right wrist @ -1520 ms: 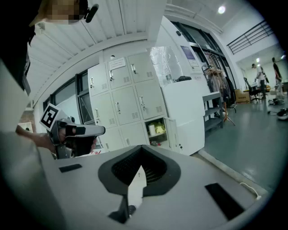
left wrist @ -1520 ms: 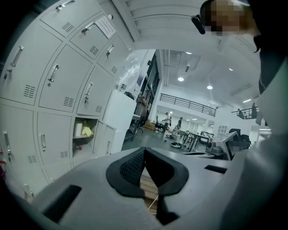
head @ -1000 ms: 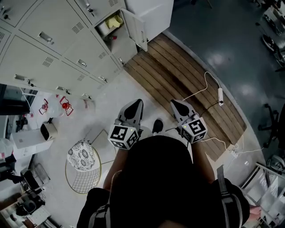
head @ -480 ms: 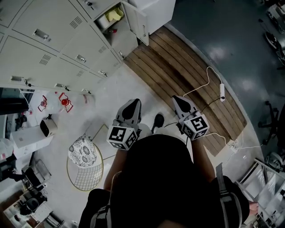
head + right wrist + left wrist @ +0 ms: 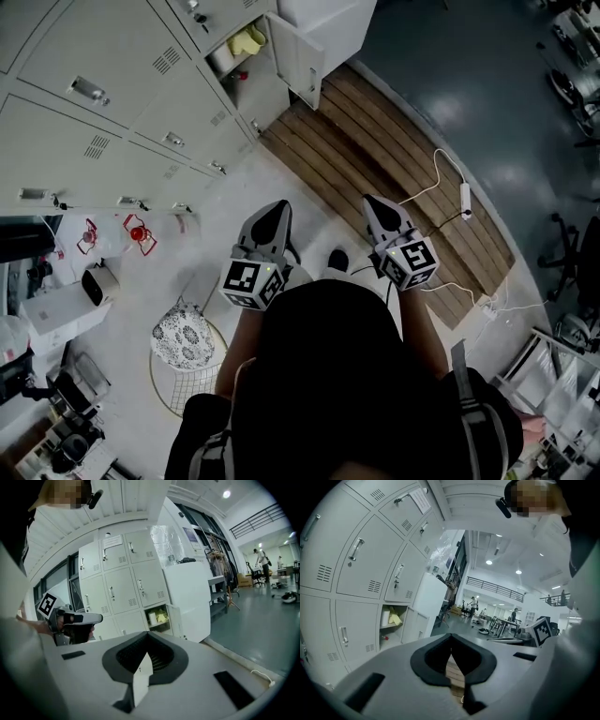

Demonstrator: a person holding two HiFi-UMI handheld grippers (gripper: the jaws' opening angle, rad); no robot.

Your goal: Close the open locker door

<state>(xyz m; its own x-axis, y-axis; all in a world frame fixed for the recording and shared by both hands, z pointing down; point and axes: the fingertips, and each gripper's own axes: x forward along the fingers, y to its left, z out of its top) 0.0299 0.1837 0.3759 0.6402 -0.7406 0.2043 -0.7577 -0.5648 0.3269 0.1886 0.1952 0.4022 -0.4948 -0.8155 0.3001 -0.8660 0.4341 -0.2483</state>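
Among the grey lockers (image 5: 122, 103), one low compartment (image 5: 239, 61) is seen standing open. On its upper shelf a white roll (image 5: 385, 617) and a crumpled yellow item (image 5: 395, 618) are kept side by side, and lower down a small red thing (image 5: 386, 637) is made out, too small to be named. The locker door (image 5: 298, 58) is swung well out, hinged on the side next to a tall white cabinet (image 5: 328, 23), with its free edge turned out over slatted wooden decking (image 5: 394, 169). Both grippers are held well apart from the door, side by side over the pale floor (image 5: 216, 202) and pointed toward the lockers. The left gripper (image 5: 277, 208) is carried with its jaws brought together on nothing, and the right gripper (image 5: 368, 202) is carried likewise. Bare floor and decking are left between the grippers and the door. A white cable with a power strip (image 5: 464, 197) is laid along the decking's outer edge, and a wire basket (image 5: 183, 375) topped by a patterned cushion is set by the person's left side.
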